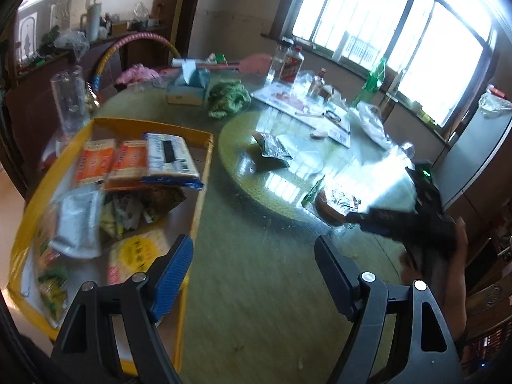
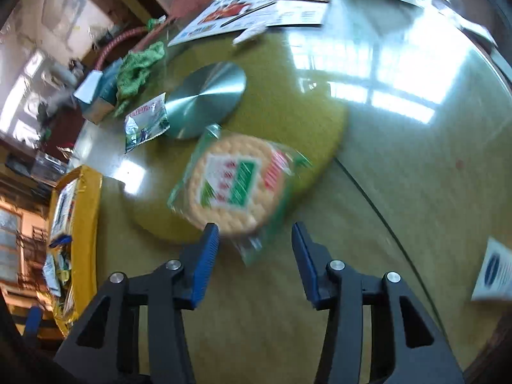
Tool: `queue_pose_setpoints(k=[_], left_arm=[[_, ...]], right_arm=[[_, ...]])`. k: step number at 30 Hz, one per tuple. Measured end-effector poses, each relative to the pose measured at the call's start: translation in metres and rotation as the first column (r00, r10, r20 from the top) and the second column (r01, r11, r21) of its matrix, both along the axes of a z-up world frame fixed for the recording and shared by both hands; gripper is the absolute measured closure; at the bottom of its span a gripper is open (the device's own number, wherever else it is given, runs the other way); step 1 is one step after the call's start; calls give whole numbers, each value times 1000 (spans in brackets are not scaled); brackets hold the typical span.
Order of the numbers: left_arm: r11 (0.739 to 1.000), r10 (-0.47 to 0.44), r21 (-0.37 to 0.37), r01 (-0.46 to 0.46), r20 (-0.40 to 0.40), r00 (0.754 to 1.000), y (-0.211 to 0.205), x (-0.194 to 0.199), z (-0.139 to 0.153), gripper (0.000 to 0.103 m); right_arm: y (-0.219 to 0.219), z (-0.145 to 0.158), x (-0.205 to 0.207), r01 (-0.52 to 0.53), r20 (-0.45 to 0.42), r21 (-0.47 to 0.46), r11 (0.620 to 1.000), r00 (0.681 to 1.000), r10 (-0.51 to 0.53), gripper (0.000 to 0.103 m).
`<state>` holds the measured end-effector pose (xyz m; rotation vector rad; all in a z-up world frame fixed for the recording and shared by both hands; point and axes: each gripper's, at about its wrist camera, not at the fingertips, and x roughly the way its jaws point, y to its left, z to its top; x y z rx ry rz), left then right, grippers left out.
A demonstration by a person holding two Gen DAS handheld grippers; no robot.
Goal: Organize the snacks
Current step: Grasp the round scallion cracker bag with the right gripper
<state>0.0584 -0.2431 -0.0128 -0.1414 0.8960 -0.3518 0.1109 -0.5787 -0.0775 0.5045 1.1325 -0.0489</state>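
Note:
A clear packet holding a round biscuit (image 2: 233, 185) lies flat on the glass turntable (image 2: 400, 166). My right gripper (image 2: 254, 233) hangs just over the packet's near edge. Its blue pads (image 2: 204, 256) stand on either side of the crinkled wrapper end, with a gap on the right side, so the jaws are open. In the left wrist view that gripper (image 1: 384, 220) appears dark at the right, a hand behind it, over the same packet (image 1: 336, 201). My left gripper (image 1: 254, 246) is open and empty above the table beside the yellow box (image 1: 150, 124), which holds several snack packs.
A green-and-silver sachet (image 1: 272, 148) and a metal disc (image 2: 204, 99) sit on the turntable. Further back are a tissue box (image 1: 188, 86), a green cloth (image 1: 227, 97), bottles (image 1: 288, 64) and a leaflet (image 2: 256, 12). The yellow box (image 2: 84, 211) stands at the table's left edge.

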Motion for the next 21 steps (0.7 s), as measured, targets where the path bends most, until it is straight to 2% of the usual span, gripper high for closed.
queue_pose_setpoints(k=[2, 5, 6, 10, 12, 17, 19, 21], left_arm=[[1000, 17, 13, -16, -15, 1000, -3, 7, -1, 25], [999, 31, 10, -30, -16, 999, -4, 7, 3, 25], [1000, 31, -2, -31, -5, 999, -3, 3, 6, 25], [999, 31, -9, -30, 8, 1000, -6, -3, 9, 25], [1000, 24, -13, -24, 3, 1000, -9, -4, 8, 25], [1000, 4, -8, -4, -4, 1000, -14, -7, 4, 25], [1000, 0, -7, 0, -2, 1000, -14, -9, 4, 25], [1000, 0, -13, 0, -1, 1000, -12, -11, 3, 25]], right_arm=[[-4, 0, -10, 14, 11, 21, 1000, 1000, -14, 53], [-6, 2, -6, -23, 10, 34, 999, 1000, 22, 42], [-9, 9, -8, -14, 30, 15, 1000, 999, 13, 41], [-15, 40, 7, -72, 132, -42, 997, 988, 77, 24], [-12, 42, 28, -148, 154, -35, 988, 976, 152, 23], [4, 23, 72, -268, 115, -163, 950, 951, 288, 23], [3, 9, 80, -298, 89, -143, 944, 946, 313, 23], [-2, -1, 78, -304, 70, -65, 950, 949, 309, 23]])
